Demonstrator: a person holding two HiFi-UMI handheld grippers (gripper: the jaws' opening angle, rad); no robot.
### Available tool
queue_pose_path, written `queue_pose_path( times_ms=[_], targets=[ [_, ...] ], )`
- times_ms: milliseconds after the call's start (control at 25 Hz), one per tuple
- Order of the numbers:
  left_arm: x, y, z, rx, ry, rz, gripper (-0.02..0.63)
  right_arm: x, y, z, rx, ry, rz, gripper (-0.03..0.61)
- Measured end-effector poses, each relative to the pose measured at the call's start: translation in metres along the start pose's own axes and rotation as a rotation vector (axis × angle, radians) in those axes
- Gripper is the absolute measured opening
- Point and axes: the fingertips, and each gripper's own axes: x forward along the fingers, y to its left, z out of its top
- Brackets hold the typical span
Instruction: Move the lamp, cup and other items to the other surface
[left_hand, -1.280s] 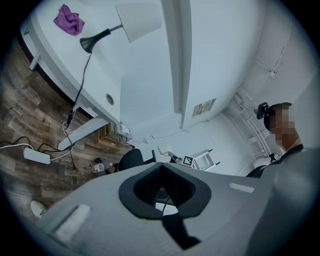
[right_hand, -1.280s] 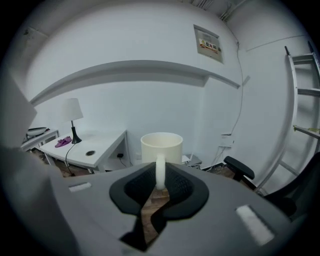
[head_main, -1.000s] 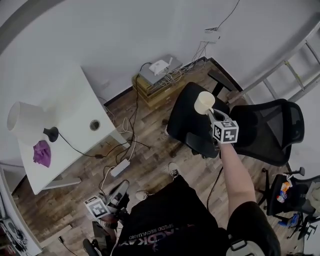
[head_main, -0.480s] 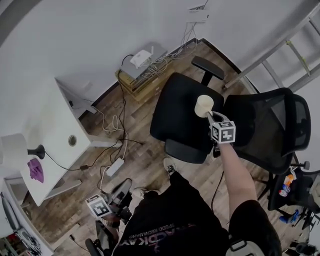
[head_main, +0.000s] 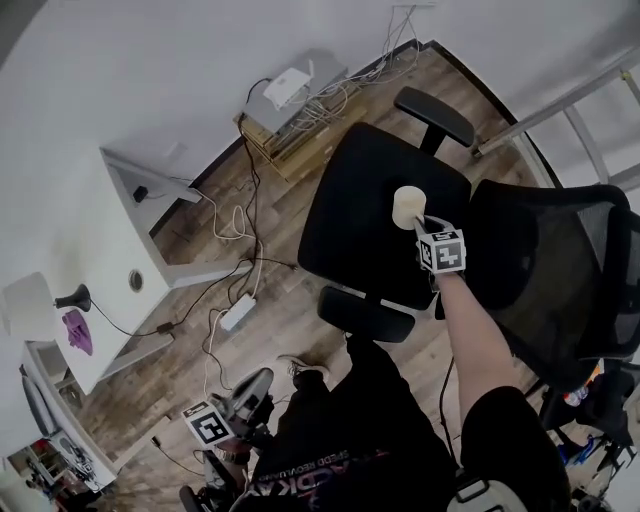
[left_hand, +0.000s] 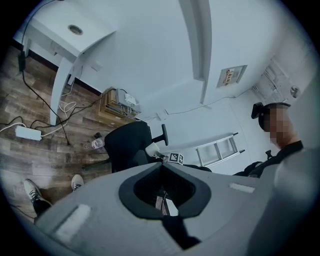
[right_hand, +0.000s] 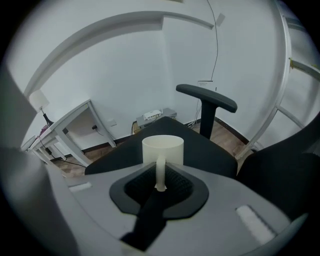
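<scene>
A cream cup (head_main: 408, 207) hangs just above the black chair seat (head_main: 365, 200); whether it touches the seat I cannot tell. My right gripper (head_main: 421, 224) is shut on its handle. In the right gripper view the cup (right_hand: 162, 149) stands upright in front of the right gripper (right_hand: 160, 184), with the seat (right_hand: 210, 150) under it. The white lamp (head_main: 28, 303) and a purple item (head_main: 77, 330) stay on the white table (head_main: 110, 250) at far left. My left gripper (head_main: 243, 402) hangs low by the person's leg; its jaws are hidden in its own view.
A second black mesh chair (head_main: 560, 270) stands right of the seat. The seat's armrests (head_main: 433, 115) flank it. A wooden box with a router and cables (head_main: 290, 115) sits by the wall, a power strip (head_main: 237, 312) lies on the wood floor, and a ladder (head_main: 585, 100) leans at right.
My right gripper has come down with the cup toward the chair seat. The view has swung, so the table and lamp have slid to the left edge. My left gripper has drifted low.
</scene>
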Motion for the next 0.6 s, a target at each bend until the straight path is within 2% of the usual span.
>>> queue_pose_path(
  times_ms=[280, 600],
  targets=[
    [-0.001, 0.012, -0.015, -0.060, -0.027, 0.067, -0.008, 0.053, -0.007, -0.012, 0.022, 0.062, 0.007, 0.055],
    [-0.003, 0.025, -0.021, -0.102, -0.057, 0.093, -0.008, 0.063, -0.004, -0.016, 0.049, 0.024, 0.007, 0.056]
  ],
)
